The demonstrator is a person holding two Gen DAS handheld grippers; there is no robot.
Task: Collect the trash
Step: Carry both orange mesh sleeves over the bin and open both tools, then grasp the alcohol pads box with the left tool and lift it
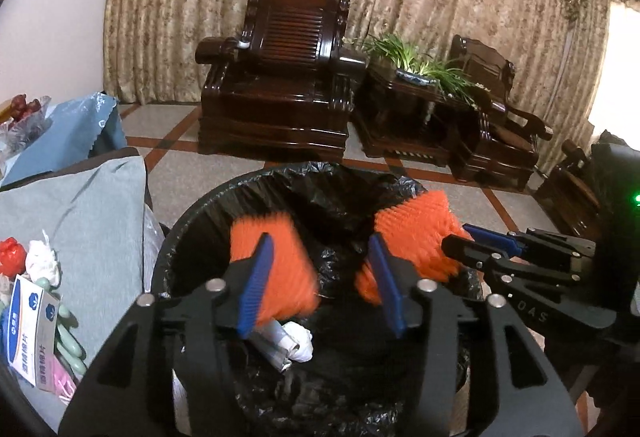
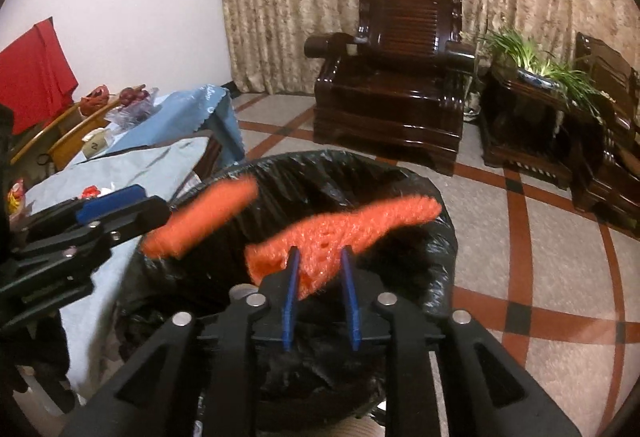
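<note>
A bin lined with a black bag (image 1: 320,181) stands below both grippers; it also shows in the right wrist view (image 2: 360,173). My left gripper (image 1: 320,277) is open over the bin, and an orange foam net (image 1: 276,261), blurred, hangs loose by its left finger. My right gripper (image 2: 320,261) is shut on a second orange foam net (image 2: 344,229) above the bin; from the left wrist view this gripper (image 1: 460,237) reaches in from the right and grips that net (image 1: 416,237). A white crumpled tissue (image 1: 300,341) and a grey tube lie inside the bin.
A table with a light blue cloth (image 1: 80,205) stands left of the bin and carries a small box (image 1: 32,337), a red wrapper (image 1: 12,257) and other litter. Dark wooden armchairs (image 1: 276,77) and a potted plant (image 1: 416,65) stand behind on the tiled floor.
</note>
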